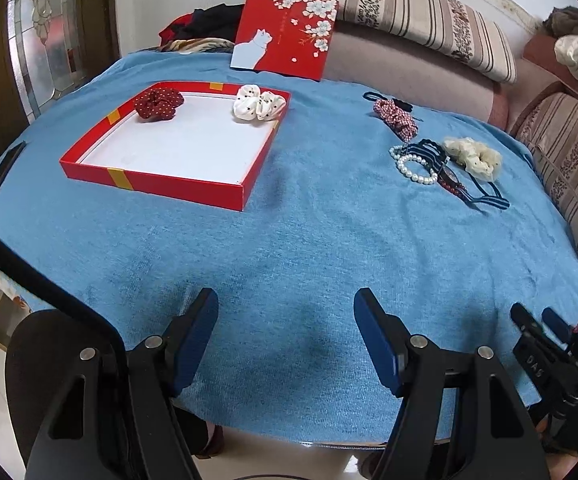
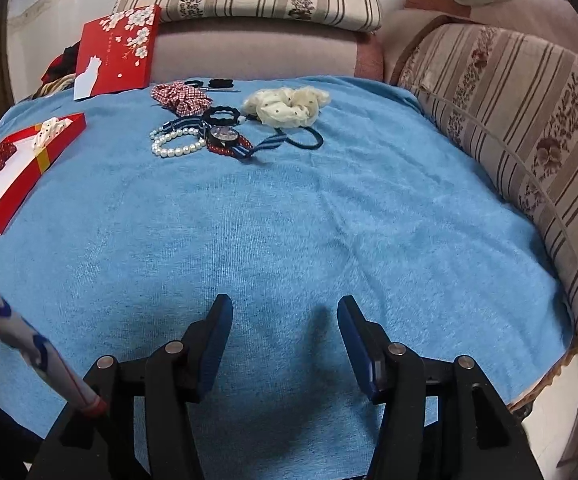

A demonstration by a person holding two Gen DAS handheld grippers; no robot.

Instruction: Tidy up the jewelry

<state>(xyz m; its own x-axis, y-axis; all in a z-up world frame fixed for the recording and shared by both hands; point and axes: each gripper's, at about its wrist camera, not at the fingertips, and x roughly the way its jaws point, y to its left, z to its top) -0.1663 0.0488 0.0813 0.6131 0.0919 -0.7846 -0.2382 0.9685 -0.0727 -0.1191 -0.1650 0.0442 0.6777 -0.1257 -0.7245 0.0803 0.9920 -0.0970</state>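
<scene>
A red shallow box (image 1: 153, 180) with a white floor lies on the blue cloth at the left; it holds a dark red scrunchie (image 1: 159, 103) and a white dotted scrunchie (image 1: 259, 103). Right of it lies a loose heap: a red checked scrunchie (image 1: 395, 116), a pearl bracelet (image 1: 413, 168), a watch (image 2: 225, 136), a cream scrunchie (image 1: 475, 157) and striped bands (image 1: 489, 201). My left gripper (image 1: 287, 300) hovers open over bare cloth near the front edge. My right gripper (image 2: 285, 308) is open too, empty, well short of the heap (image 2: 217, 132).
The box's red lid (image 1: 285, 36) with a cat and blossoms leans against the striped sofa (image 2: 509, 120) at the back. A dark phone (image 1: 3, 172) lies at the cloth's left edge. Black hair ties (image 2: 221, 83) lie behind the heap. Sofa cushions border the right side.
</scene>
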